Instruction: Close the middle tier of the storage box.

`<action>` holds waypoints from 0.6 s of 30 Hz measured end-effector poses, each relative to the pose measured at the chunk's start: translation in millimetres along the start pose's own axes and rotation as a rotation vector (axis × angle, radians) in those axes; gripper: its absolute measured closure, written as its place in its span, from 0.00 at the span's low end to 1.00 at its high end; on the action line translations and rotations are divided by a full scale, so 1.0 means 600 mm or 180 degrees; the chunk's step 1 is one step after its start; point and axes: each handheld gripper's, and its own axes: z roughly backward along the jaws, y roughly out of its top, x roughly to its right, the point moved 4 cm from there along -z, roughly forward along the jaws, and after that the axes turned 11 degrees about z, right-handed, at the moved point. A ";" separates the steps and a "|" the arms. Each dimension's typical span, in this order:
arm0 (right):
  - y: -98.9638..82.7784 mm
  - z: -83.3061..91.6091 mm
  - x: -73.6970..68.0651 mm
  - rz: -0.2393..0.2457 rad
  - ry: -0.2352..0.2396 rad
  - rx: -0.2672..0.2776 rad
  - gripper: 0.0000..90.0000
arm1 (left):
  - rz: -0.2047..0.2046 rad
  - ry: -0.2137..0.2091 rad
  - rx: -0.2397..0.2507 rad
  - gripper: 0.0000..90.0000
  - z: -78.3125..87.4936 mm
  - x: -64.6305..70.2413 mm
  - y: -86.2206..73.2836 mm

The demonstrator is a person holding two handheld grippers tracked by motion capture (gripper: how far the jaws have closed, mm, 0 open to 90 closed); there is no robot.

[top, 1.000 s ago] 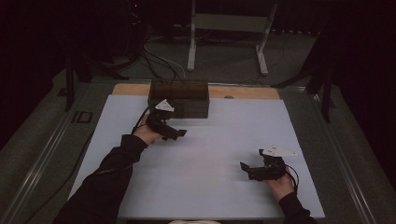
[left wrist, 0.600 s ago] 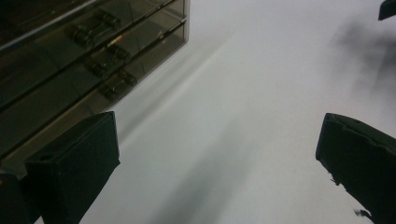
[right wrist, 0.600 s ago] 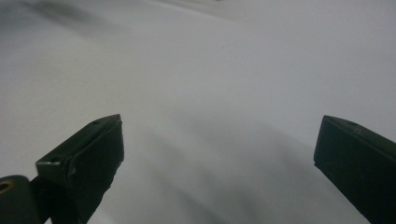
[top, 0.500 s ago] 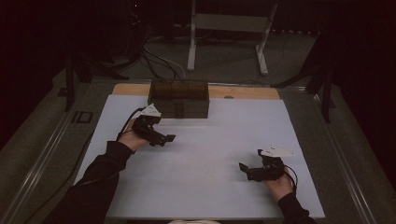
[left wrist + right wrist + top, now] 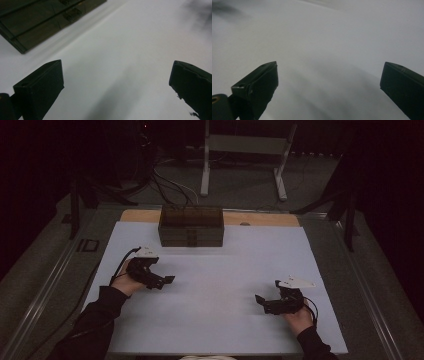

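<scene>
With my jaws spread wide and empty, my left gripper (image 5: pixel 167 280) hovers near the brown box (image 5: pixel 191 226). My right gripper (image 5: pixel 260 299) gapes too, seemingly just above the white mat (image 5: pixel 225 270), well apart.

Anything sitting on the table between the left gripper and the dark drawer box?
No. In the high view, only bare white table lies between the left gripper and the drawer box. The left gripper view shows the same bare stretch between its open jaws.

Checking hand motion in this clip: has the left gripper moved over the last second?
Yes. The left gripper has pulled back from the dark wooden box, toward the person's edge of the white table and slightly left.
</scene>
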 end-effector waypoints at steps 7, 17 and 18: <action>0.001 0.000 -0.001 0.0013 0.0006 0.0005 0.02 | 0.0078 0.0030 0.0112 0.01 0.023 -0.001 -0.027; 0.001 -0.002 -0.003 0.0020 0.0014 -0.0005 0.02 | 0.0186 0.0124 0.0217 0.01 0.029 0.000 -0.071; 0.000 -0.002 -0.002 0.0020 0.0013 -0.0005 0.02 | 0.0193 0.0162 0.0234 0.01 0.028 0.002 -0.076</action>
